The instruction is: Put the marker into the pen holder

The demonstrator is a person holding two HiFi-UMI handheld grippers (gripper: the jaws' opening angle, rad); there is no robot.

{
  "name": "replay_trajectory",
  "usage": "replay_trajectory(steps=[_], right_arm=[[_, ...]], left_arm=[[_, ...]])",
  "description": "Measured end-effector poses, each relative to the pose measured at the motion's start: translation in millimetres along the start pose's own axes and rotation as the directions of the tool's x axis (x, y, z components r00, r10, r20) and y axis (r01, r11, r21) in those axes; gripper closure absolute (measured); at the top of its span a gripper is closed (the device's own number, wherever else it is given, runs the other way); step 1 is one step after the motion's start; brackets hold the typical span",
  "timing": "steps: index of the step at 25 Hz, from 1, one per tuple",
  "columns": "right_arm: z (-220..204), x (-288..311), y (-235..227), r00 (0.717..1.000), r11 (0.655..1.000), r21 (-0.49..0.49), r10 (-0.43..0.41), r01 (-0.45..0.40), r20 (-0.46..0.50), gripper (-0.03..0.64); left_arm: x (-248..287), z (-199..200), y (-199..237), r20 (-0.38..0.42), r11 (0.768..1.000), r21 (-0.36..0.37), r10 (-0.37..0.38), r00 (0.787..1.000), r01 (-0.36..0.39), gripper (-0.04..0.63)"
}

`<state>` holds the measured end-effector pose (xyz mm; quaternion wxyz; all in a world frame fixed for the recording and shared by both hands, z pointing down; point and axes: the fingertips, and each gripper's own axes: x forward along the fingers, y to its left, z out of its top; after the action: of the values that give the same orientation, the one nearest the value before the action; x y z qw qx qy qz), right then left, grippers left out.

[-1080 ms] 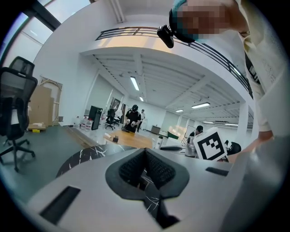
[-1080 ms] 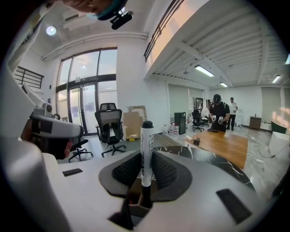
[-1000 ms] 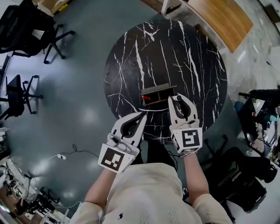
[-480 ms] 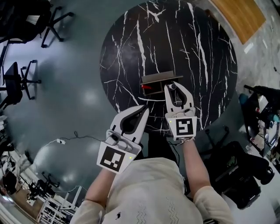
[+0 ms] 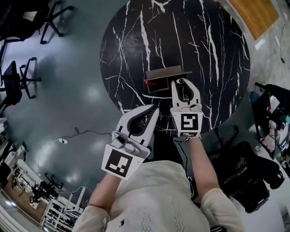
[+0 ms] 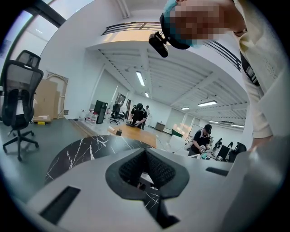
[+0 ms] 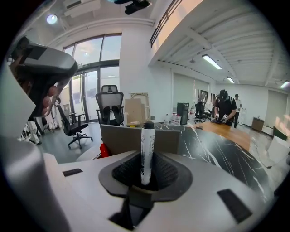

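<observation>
The pen holder is a low grey-brown box with something red inside, standing near the front of the round black marble table. My right gripper sits just right of it, shut on the marker. The marker is white with a black cap and stands upright between the jaws, and its cap shows from above. In the right gripper view the pen holder lies straight ahead behind the marker. My left gripper hangs at the table's near edge, shut with nothing in it, and the left gripper looks across the table.
Office chairs stand on the grey floor to the left, and another chair is behind the holder. A wooden table is at the far right. A cable lies on the floor. People work in the background.
My right gripper with the marker has edged a little closer to the pen holder. The left gripper stays shut near the table's edge, and the head view has shifted.
</observation>
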<state>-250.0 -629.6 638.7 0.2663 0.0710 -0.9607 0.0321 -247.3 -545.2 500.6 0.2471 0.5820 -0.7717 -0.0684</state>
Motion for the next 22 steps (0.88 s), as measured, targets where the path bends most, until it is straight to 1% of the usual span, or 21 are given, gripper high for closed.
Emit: replay_trajectory(steps=[3, 6, 11, 14, 17, 20, 22], right_arm=[[-9.6, 1.8, 1.8, 1.000, 1.000, 0.022, -0.002, 0.002, -0.028, 0.534], [-11.0, 0.7, -0.3, 0.999, 0.999, 0.033, -0.019, 0.020, -0.032, 0.534], [-2.0, -6.3, -3.3, 1.000, 0.998, 0.059, -0.031, 0.031, 0.005, 0.534], [4.3, -11.8, -3.4, 0.999, 0.998, 0.053, -0.037, 0.036, 0.024, 0.534], [21.8, -25.7, -9.2, 0.992, 0.995, 0.039, -0.094, 0.090, 0.089, 0.534], [47.7, -50.9, -17.5, 0.969, 0.984, 0.060, -0.175, 0.167, 0.176, 0.534], [63.9, -68.5, -16.8, 0.957, 0.980, 0.080, -0.196, 0.182, 0.213, 0.534]], left_arm=[[-4.0, -2.9, -2.9, -0.004, 1.000, -0.007, -0.014, 1.000, 0.014, 0.588], [-8.9, -3.4, -1.4, -0.006, 1.000, -0.004, -0.014, 1.000, 0.014, 0.588], [-12.6, -7.2, 3.5, -0.006, 1.000, 0.001, 0.000, 1.000, 0.000, 0.588], [-14.4, -10.6, 1.4, 0.004, 1.000, -0.009, 0.001, 1.000, -0.001, 0.588], [-17.9, -10.0, -5.1, 0.008, 1.000, -0.005, -0.008, 1.000, 0.008, 0.588], [-23.8, -4.1, -11.0, 0.021, 1.000, 0.006, -0.009, 1.000, 0.009, 0.588], [-28.5, 2.0, -15.2, 0.034, 1.000, 0.016, -0.017, 0.999, 0.016, 0.588]])
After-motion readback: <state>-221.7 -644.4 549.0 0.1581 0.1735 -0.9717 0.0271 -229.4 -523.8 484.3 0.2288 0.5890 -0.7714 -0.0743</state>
